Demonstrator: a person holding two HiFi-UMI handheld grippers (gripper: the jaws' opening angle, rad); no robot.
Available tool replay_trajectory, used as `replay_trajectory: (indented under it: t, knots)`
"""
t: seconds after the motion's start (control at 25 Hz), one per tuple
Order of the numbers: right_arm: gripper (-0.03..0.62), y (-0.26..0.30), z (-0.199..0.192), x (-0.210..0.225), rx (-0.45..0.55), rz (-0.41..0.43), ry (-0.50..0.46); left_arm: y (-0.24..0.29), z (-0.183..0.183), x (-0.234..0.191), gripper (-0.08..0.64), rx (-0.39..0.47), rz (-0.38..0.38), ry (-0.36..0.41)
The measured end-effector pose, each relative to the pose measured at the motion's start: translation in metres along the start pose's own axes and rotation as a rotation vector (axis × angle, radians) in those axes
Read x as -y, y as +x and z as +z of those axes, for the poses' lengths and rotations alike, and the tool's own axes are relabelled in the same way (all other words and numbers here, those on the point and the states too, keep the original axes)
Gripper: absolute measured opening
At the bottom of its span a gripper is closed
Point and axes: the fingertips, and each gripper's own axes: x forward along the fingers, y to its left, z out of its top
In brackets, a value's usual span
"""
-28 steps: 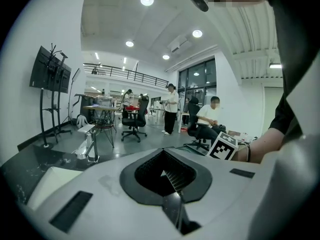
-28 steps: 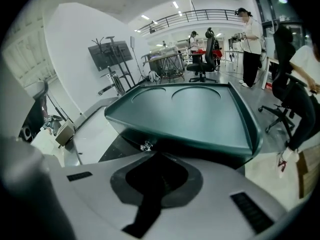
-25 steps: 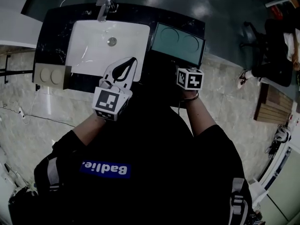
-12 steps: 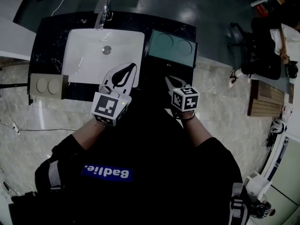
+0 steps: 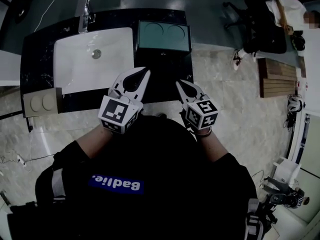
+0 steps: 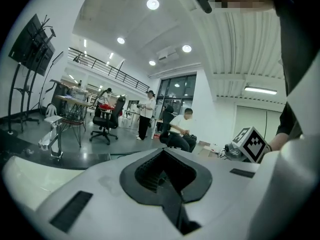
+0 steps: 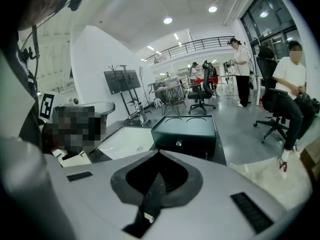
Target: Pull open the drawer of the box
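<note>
The dark green box [image 5: 164,35] stands on the black counter [image 5: 165,79], right of the white sink [image 5: 92,56]. In the right gripper view the box [image 7: 185,129] faces me with its small drawer knob [image 7: 178,143]; the drawer front looks flush with the box. My right gripper [image 5: 181,84] hovers before the counter's front edge, well short of the box, its jaws [image 7: 159,151] shut on nothing. My left gripper [image 5: 138,75] hangs over the counter's front beside the sink, also shut and empty. The left gripper view [image 6: 163,150] looks out over the room, not at the box.
A faucet [image 5: 84,9] stands behind the sink. A beige plate with two round buttons [image 5: 40,103] sits at the counter's left end. A seated person [image 5: 265,14] and a wooden pallet [image 5: 275,76] are off to the right on the pale floor.
My right gripper has drawn back from the box front toward my body. The head view has swung, so counter and box now lie further left. The left gripper has barely moved.
</note>
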Motion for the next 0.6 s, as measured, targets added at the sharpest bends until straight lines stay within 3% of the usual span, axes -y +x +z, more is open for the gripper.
replay_trajectory:
  t: [0.32,0.6]
  knots:
    - [0.000,-0.065,0.003,-0.008,0.194,0.116,0.049,-0.019,0.001,0.076,0.000,-0.009,0.088,0.072]
    - [0.000,-0.174,-0.017,-0.031,0.330,0.156,-0.091,-0.037,-0.015,0.191,0.000,-0.023,0.168,0.109]
